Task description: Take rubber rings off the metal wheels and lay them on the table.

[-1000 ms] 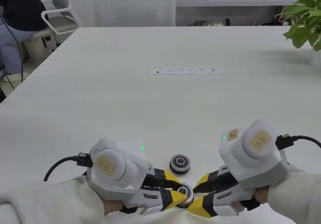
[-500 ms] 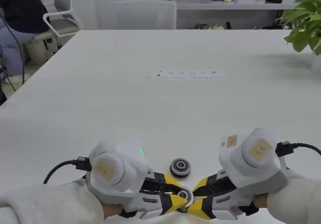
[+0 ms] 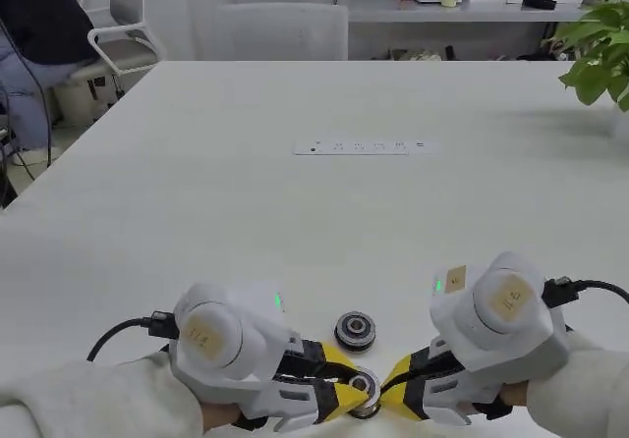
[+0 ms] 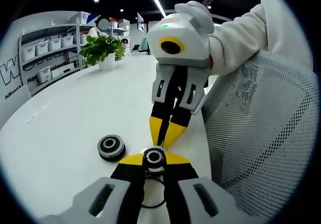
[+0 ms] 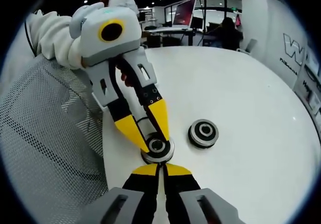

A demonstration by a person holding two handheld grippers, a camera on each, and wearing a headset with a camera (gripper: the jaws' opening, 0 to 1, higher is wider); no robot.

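Landmark: free round metal wheel with a black rubber band on its rim (image 3: 355, 329), lying flat on the white table (image 3: 295, 222), touched by neither gripper
Gripped wheel: a second round metal wheel with a dark rim (image 5: 157, 147), just on the person's side of the free wheel, apart from it and close to the table's near edge
Left gripper (image 4: 154, 159): comes in from the left of the free wheel; its yellow-tipped jaws sit on opposite sides of the gripped wheel and pinch it
Right gripper (image 5: 160, 170): comes in from the right of the free wheel; its yellow tips are pressed together with only a thin slit between them, their ends at the gripped wheel's rim; whether they nip any rubber cannot be told
Thin black loop (image 4: 159, 203): seen under the gripped wheel between the left jaws; what it is cannot be told
White power strip (image 3: 364, 147): well beyond the free wheel, flat on the table
Green leafy plant (image 3: 595, 40): far beyond the free wheel, off to the right
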